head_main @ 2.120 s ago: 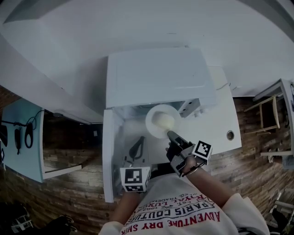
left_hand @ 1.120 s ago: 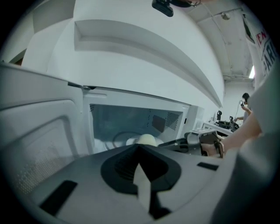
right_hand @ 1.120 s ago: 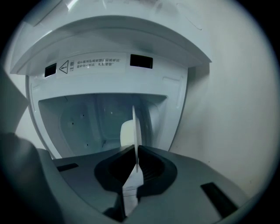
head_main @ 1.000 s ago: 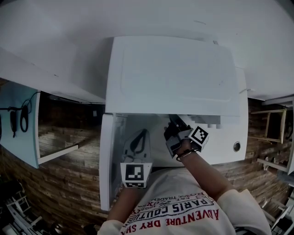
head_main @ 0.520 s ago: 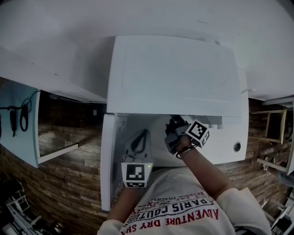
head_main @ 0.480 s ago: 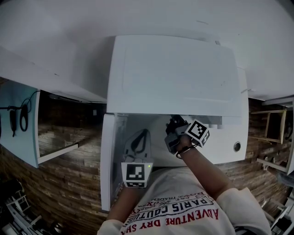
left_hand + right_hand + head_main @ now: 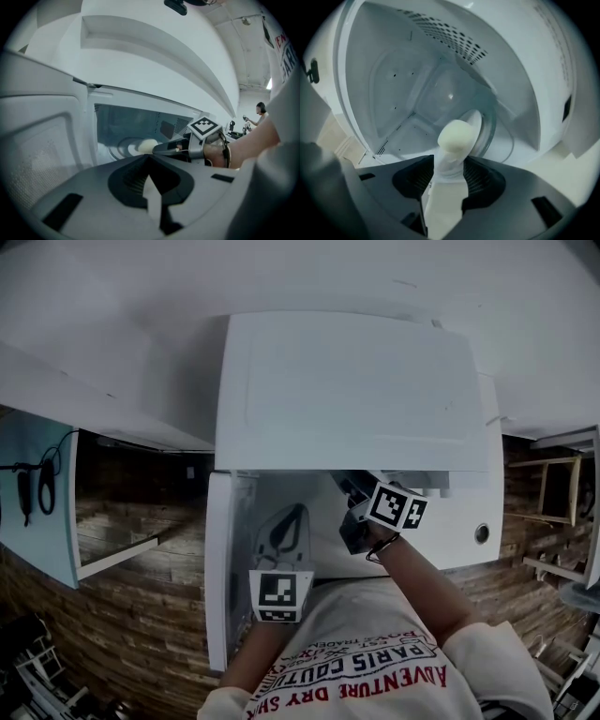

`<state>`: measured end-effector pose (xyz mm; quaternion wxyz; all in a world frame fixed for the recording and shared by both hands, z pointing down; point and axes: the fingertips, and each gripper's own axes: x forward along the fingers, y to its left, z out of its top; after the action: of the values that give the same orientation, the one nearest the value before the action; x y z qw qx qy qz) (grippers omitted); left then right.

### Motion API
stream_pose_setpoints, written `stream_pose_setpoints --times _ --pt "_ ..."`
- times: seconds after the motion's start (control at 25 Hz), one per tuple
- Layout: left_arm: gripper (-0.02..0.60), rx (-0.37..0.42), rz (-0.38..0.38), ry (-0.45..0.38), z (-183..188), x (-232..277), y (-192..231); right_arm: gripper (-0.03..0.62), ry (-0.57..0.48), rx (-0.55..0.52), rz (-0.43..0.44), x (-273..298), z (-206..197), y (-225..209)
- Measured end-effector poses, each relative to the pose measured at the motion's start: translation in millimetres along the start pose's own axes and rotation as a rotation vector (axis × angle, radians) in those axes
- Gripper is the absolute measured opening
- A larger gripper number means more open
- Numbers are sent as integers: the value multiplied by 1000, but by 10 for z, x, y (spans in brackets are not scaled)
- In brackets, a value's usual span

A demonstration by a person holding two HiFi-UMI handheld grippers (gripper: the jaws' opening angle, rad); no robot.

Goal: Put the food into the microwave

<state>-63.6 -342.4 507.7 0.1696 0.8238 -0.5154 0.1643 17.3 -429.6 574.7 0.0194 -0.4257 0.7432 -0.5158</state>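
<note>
The white microwave [image 7: 347, 390] stands open, its door [image 7: 217, 568] swung out to the left. A pale round bun [image 7: 457, 136] lies on a white plate [image 7: 477, 121] set on the glass turntable inside; the bun [image 7: 147, 146] also shows in the left gripper view. My right gripper [image 7: 449, 171] reaches into the cavity, rolled to one side. Its jaws are opening, with the plate's near rim in the gap and the pads off it. My left gripper [image 7: 150, 161] hangs shut and empty in front of the open door. From the head view the food is hidden under the microwave's top.
The microwave sits on a white counter [image 7: 459, 521] with a small round fitting [image 7: 481, 533] at the right. A pale blue shelf unit [image 7: 42, 502] stands at the left, a wooden chair [image 7: 562, 502] at the right. The floor is brick-patterned. A person stands far off in the left gripper view.
The plate with the bun went from in front of the opening into the cavity. The right gripper rolled, its marker cube turned, and its jaws parted. The left gripper held still.
</note>
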Motion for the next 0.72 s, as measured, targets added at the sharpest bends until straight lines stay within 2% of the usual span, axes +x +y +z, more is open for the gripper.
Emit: stream_pose_setpoints --times 0.24,0.4,0.72 --pt "3 -1 3 -9 22 0 -10 209 211 -347 -62 -79 -112 -37" --pt "3 -2 2 -9 21 -6 -7 221 326 -452 -115 -102 -202 -165" --pt "3 33 30 -7 49 -47 47 221 373 -722 -244 -65 -262 -164"
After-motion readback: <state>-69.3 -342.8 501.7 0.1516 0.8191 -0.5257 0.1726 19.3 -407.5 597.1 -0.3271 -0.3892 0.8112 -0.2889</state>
